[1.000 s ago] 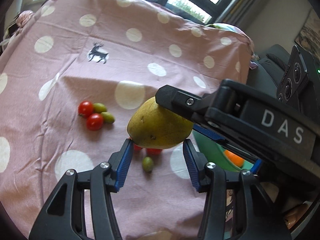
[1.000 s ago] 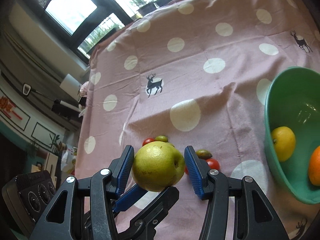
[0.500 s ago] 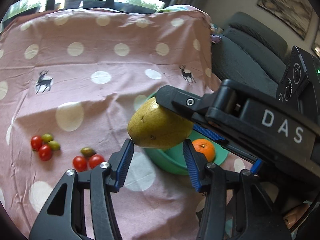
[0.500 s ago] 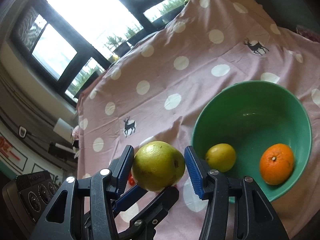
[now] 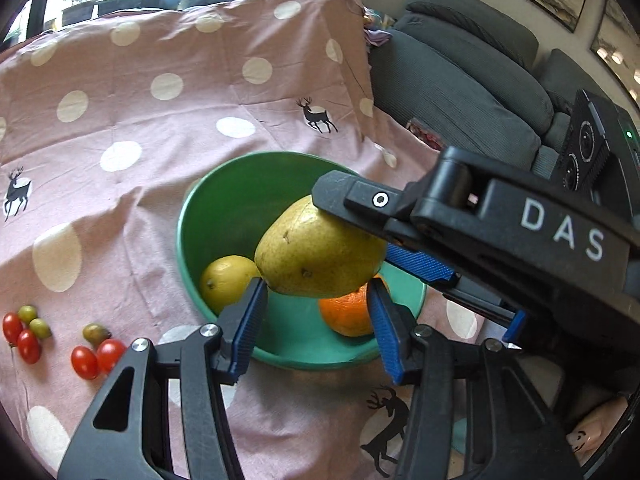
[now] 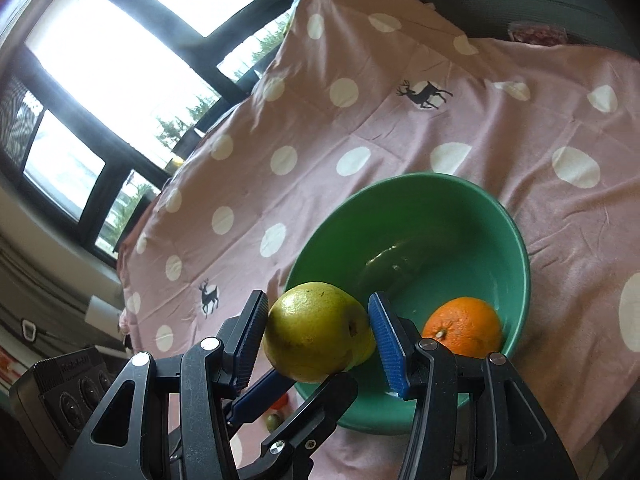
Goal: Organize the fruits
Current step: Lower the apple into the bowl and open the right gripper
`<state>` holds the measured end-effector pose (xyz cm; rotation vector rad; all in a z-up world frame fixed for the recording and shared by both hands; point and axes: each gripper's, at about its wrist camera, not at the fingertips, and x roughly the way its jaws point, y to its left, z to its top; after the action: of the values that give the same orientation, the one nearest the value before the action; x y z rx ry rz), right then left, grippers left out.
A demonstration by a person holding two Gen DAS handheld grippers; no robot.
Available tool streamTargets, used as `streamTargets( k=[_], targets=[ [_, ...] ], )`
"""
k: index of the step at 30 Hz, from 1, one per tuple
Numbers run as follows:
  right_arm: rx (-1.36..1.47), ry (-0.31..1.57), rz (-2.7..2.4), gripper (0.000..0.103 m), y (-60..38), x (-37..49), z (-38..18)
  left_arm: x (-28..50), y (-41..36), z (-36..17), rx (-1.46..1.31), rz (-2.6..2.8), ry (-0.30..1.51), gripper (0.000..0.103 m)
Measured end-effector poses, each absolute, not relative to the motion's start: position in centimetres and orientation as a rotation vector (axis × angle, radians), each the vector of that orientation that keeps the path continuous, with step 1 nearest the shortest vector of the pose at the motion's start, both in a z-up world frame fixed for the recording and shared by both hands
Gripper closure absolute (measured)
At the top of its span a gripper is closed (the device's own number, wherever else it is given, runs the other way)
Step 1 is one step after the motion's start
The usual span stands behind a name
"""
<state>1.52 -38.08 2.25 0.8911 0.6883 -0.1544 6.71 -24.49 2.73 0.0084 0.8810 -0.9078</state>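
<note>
A yellow-green pear point(image 5: 320, 252) is held in the air over the near side of a green bowl point(image 5: 224, 184). My right gripper point(image 6: 318, 334) is shut on the pear point(image 6: 316, 332), its blue pads against both sides. My left gripper point(image 5: 316, 316) is open just under the pear; whether its pads touch the pear is unclear. The right gripper point(image 5: 404, 240) crosses the left wrist view from the right. In the bowl point(image 6: 516, 240) lie an orange point(image 6: 464, 326) and a lemon point(image 5: 226, 280). The orange also shows in the left wrist view point(image 5: 346, 316).
Red and green cherry tomatoes point(image 5: 96, 350) lie on the pink polka-dot cloth point(image 5: 160, 120) left of the bowl, with another cluster point(image 5: 24, 328) further left. A grey sofa point(image 5: 460, 80) stands beyond the table's right edge. Windows point(image 6: 120, 60) are at the back.
Both grippers have carried the pear to the right, from above the cherry tomatoes to over the green bowl. The grip on the pear looks the same.
</note>
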Motion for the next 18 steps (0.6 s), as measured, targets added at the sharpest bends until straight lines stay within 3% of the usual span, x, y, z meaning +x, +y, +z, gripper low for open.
streamTargets(
  k=[18],
  targets=[
    [0.948,0.758,-0.252,0.048,-39.6,1.2,-0.6,7.3,-26.3,0.3,0.013,-0.947,0.947,0.052]
  ],
)
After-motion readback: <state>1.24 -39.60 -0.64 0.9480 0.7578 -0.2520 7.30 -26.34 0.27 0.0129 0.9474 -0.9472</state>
